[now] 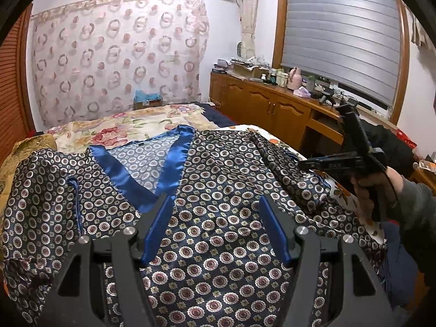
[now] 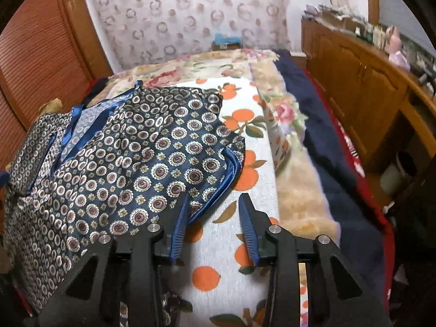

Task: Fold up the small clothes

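Note:
A dark blue satin top (image 1: 223, 179) with round medallions and a bright blue neck trim (image 1: 174, 152) lies spread on the bed. My left gripper (image 1: 215, 207) hovers over its chest, open, with only flat cloth below the blue pads. In the right wrist view the top (image 2: 130, 163) fills the left half, and its sleeve cuff (image 2: 231, 166) with blue edging lies on the orange-print sheet (image 2: 231, 248). My right gripper (image 2: 215, 199) stands open just past that cuff; its left finger (image 2: 181, 226) overlaps the cuff's edge and nothing is pinched. In the left wrist view that gripper (image 1: 351, 147) shows side-on at the right, in a hand (image 1: 373, 188).
A floral quilt (image 1: 122, 128) covers the far bed. A navy blanket (image 2: 327, 147) runs along the bed's right side. A wooden cabinet (image 1: 272, 103) with clutter stands under the window blind (image 1: 340, 35). A patterned curtain (image 1: 117, 57) hangs behind.

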Demonstrator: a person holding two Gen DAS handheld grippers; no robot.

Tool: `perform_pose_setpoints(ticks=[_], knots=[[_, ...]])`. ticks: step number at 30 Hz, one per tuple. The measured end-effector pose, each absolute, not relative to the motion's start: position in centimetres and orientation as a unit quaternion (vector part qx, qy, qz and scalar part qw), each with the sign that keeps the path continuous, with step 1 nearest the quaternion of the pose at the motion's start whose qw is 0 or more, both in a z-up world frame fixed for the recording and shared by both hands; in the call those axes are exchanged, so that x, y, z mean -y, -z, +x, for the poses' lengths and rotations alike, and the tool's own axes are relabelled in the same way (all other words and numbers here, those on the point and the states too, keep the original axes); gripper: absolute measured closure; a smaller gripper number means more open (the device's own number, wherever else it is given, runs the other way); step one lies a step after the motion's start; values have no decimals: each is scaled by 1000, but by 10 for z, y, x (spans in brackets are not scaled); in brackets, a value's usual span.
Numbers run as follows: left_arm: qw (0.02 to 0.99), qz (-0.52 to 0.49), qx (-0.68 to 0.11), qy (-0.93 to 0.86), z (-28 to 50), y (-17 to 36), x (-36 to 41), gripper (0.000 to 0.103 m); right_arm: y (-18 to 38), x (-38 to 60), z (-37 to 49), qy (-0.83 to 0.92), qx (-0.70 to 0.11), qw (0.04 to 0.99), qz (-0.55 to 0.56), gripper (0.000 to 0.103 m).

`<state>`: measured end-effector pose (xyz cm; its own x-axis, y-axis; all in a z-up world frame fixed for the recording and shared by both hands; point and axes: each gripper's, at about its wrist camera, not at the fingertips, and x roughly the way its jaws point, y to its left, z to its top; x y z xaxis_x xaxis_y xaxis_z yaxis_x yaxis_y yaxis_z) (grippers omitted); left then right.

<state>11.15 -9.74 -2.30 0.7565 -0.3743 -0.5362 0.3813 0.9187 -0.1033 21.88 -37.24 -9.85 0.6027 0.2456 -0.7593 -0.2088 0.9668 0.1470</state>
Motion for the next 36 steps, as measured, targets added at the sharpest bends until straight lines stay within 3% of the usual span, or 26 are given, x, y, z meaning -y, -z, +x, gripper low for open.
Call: perform_pose_setpoints(ticks=[2, 6, 17, 20, 27, 36], knots=[[937, 9, -284, 203, 110, 22, 99, 37, 100, 370, 221, -124, -425, 897, 18, 72], [938, 12, -281, 202, 108, 21, 99, 37, 100, 358, 228, -139, -428, 893, 1, 99], [940, -12, -287, 186, 115, 25, 82, 37, 67, 291, 222, -230, -387, 893, -24, 102], [941, -16, -286, 181, 116, 25, 76, 37, 61, 266, 222, -232, -374, 896, -61, 100], [946, -13, -281, 159, 123, 21, 49, 37, 57, 263, 233, -228, -361, 902, -71, 57], [949, -3, -300, 102, 155, 19, -12, 37, 86, 308, 269, -156, -395, 901, -84, 56]])
